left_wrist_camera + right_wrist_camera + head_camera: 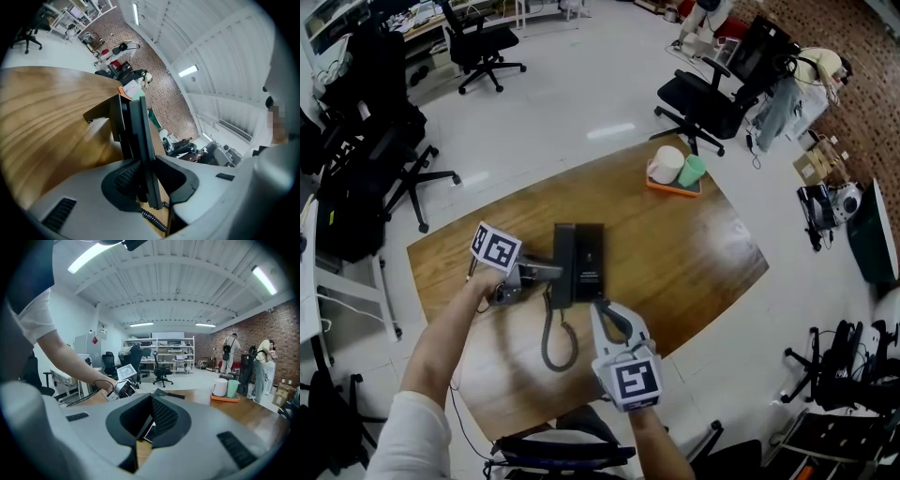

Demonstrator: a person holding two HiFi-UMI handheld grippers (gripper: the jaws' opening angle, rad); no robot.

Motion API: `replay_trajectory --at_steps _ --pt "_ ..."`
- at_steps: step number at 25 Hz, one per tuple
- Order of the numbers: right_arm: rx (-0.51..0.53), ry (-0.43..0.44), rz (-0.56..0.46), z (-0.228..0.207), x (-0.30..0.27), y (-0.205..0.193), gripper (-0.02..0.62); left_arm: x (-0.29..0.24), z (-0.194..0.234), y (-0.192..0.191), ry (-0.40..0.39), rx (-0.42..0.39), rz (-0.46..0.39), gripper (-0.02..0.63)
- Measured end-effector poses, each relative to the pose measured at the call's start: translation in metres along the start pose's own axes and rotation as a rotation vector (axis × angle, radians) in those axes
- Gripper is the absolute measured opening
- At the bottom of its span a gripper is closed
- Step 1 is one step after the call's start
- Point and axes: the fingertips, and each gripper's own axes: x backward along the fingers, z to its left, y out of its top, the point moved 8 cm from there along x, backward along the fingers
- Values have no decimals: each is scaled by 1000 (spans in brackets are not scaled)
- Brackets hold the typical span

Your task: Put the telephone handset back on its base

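Note:
A black telephone base [589, 261] lies in the middle of the wooden table [703, 262]. The black handset [563, 267] rests along the base's left side, and its coiled cord [553, 342] loops toward me. My left gripper [551, 273] reaches in from the left. In the left gripper view its jaws [145, 173] straddle the handset [140, 136] edge-on, slightly apart from it, so I read them as open. My right gripper [602, 307] is at the base's near edge. It stands open [149, 420], with a corner of the base showing between its pads.
An orange tray [675, 185] with a white mug [667, 164] and a green cup [692, 171] stands at the table's far edge. Black office chairs [703, 98] stand around the table on the white floor. People stand at the far brick wall [262, 333].

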Motion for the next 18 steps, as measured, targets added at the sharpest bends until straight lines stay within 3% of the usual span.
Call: replay_trajectory --at_steps 8,13,18 --pt "-59 -11 3 -1 -3 -2 2 1 -1 4 -62 9 -8 78" --pt "-49 -9 10 -2 0 -4 2 11 2 15 -83 58 -95 75" --pt "-64 -22 13 -4 1 -6 2 5 11 10 -95 75 -74 75"
